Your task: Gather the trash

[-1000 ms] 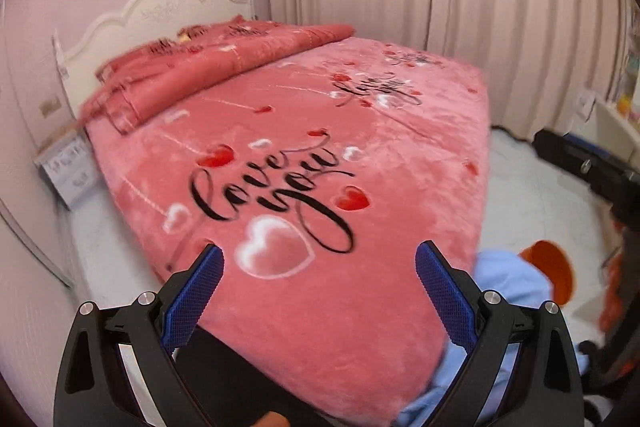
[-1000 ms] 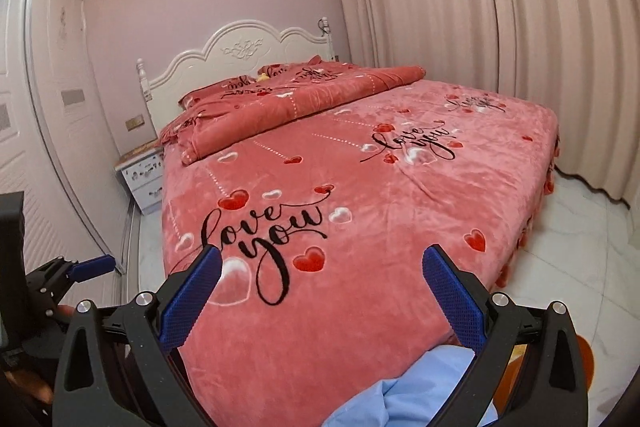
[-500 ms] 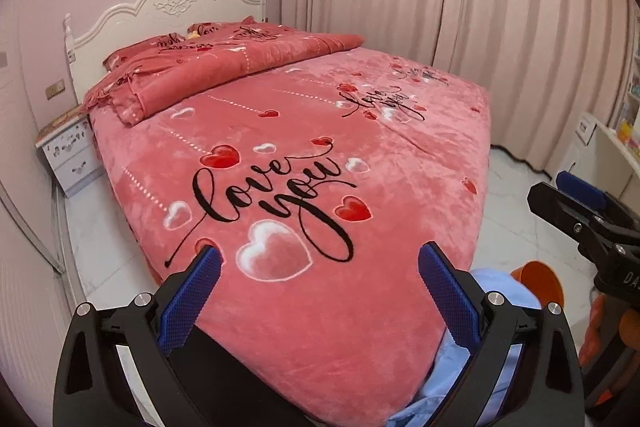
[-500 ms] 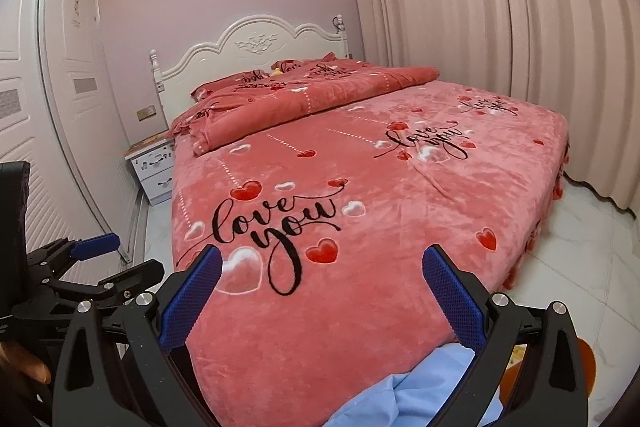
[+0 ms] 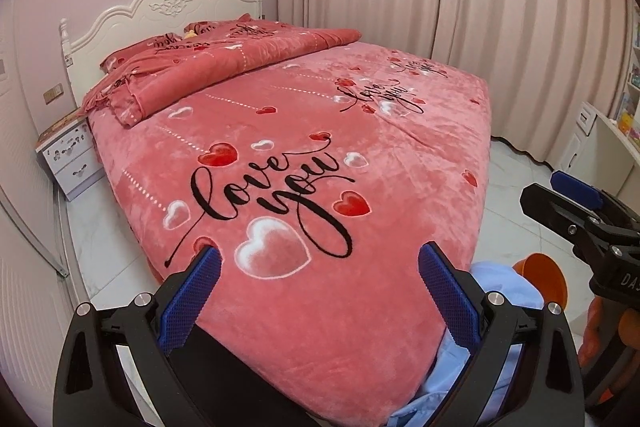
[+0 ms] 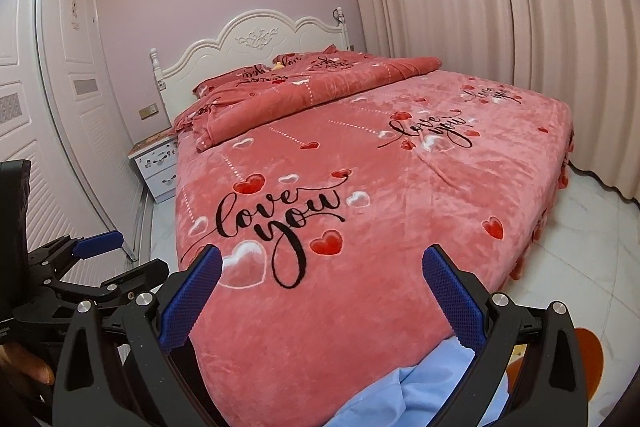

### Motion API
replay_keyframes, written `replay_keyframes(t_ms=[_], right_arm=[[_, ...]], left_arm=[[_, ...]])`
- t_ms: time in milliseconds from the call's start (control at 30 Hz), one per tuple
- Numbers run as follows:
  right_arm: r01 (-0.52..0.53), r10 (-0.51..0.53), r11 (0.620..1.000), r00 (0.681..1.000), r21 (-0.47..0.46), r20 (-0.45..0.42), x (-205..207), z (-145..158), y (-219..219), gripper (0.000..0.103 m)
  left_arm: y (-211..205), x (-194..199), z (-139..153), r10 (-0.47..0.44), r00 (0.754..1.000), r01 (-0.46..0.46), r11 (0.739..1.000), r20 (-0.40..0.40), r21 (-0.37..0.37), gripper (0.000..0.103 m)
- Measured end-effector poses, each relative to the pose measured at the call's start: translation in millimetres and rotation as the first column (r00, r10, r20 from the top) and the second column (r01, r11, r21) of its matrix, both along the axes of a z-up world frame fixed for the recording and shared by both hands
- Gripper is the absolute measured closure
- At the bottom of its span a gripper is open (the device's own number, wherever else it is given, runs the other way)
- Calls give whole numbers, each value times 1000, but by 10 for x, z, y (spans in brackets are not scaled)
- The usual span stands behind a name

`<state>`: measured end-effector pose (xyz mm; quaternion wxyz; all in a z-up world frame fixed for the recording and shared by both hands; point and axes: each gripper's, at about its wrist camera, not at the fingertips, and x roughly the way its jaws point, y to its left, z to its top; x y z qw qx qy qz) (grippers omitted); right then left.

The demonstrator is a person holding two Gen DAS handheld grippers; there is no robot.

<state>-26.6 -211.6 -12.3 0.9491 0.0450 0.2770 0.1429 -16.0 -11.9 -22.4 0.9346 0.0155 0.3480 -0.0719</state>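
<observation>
Both claws wide open, no trash in sight on the bed.

On the left sits the drawer chest, then the pink bed with its folded quilt, then the orange bin on the floor at the right. Your left claw and right claw hold nothing. A small yellow thing sits by the pillows; you cannot tell if it is trash. Look slowly along the bed and floor, and keep both claws wide as you go.
</observation>
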Motion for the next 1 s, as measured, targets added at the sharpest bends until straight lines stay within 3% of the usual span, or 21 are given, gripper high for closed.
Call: replay_keyframes(t_ms=[1000], right_arm=[[0, 0, 1000, 1000, 19, -31, 25, -129, 38, 5]], left_arm=[[34, 64, -70, -18, 999, 19, 999, -26, 31, 6]])
